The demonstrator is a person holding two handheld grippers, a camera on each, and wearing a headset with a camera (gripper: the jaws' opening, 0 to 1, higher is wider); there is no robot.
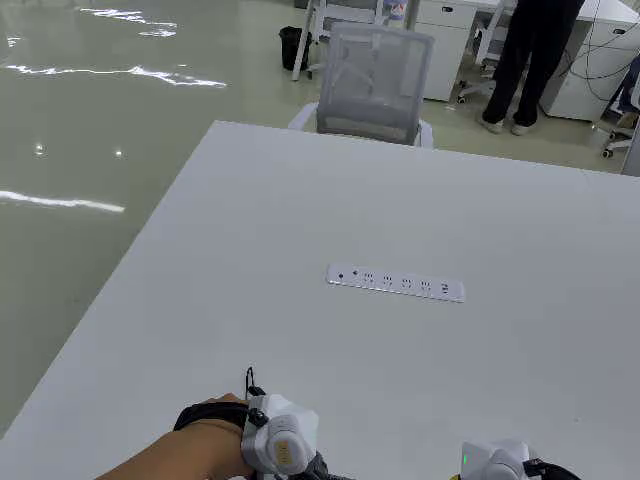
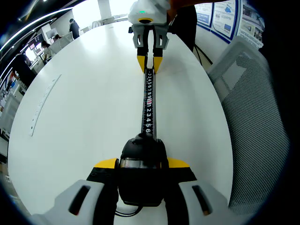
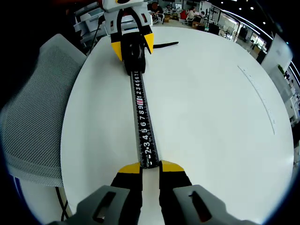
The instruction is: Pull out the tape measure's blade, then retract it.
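Note:
A black tape measure case sits between my left gripper's yellow-tipped jaws, which are shut on it. Its black numbered blade runs straight out over the white table to my right gripper, which pinches the blade's end. In the right gripper view, my right gripper is shut on the blade's tip, and the blade stretches to the case held by my left gripper. The head view catches the left gripper's white housing and the right gripper's housing at the bottom edge.
A white power strip lies flat mid-table. A grey mesh chair stands at the far edge, with a person standing beyond. Another mesh chair is close beside the near table edge. A black cord trails near the case.

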